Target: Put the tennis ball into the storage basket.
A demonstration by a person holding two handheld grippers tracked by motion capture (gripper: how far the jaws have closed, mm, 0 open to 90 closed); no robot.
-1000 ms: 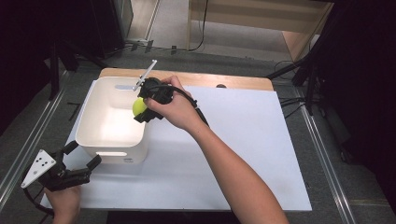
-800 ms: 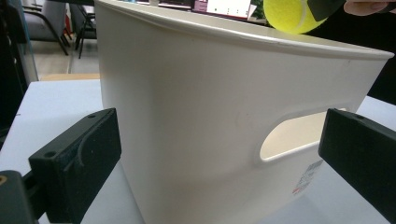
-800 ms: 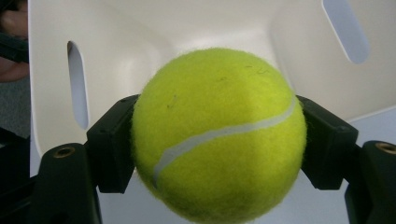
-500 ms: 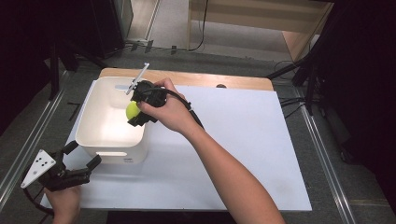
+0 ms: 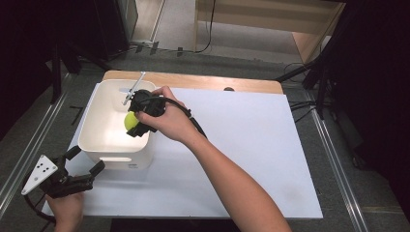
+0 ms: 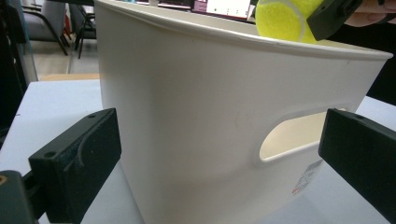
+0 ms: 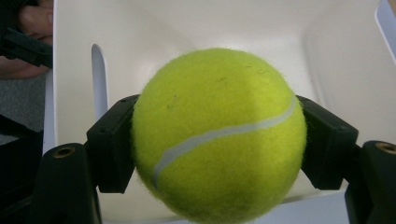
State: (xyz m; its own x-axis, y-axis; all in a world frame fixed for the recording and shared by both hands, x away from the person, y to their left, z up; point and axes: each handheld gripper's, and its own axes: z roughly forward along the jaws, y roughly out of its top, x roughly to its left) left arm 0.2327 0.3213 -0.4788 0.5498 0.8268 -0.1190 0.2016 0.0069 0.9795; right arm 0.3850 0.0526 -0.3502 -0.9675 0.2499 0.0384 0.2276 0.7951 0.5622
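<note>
Two grippers are in my high view. My right gripper [image 5: 137, 119] is above the white bin [image 5: 99, 140], over its right rim, and it is clamped on the yellow tennis ball [image 5: 130, 120]. The bin stands at the left edge of the bench [image 5: 251, 145], near the far left corner. My left gripper [image 5: 83, 166] rests at the near left corner of the bench, just beside the near wall of the bin, with the jaws apart and nothing between them.

In the left gripper view, my two black jaws stand wide apart, one at each side, and between them I see the outer wall of the white bin [image 6: 196, 116] with its oval handle opening. Above the rim at the top right is the tennis ball [image 6: 285, 18], and a black jaw of the other gripper touches it.

In the right gripper view, the tennis ball [image 7: 218, 133] sits between my two jaws, which press it on the left and on the right. Behind it is the inside of the bin [image 7: 196, 28], and the ball hangs above its floor.
</note>
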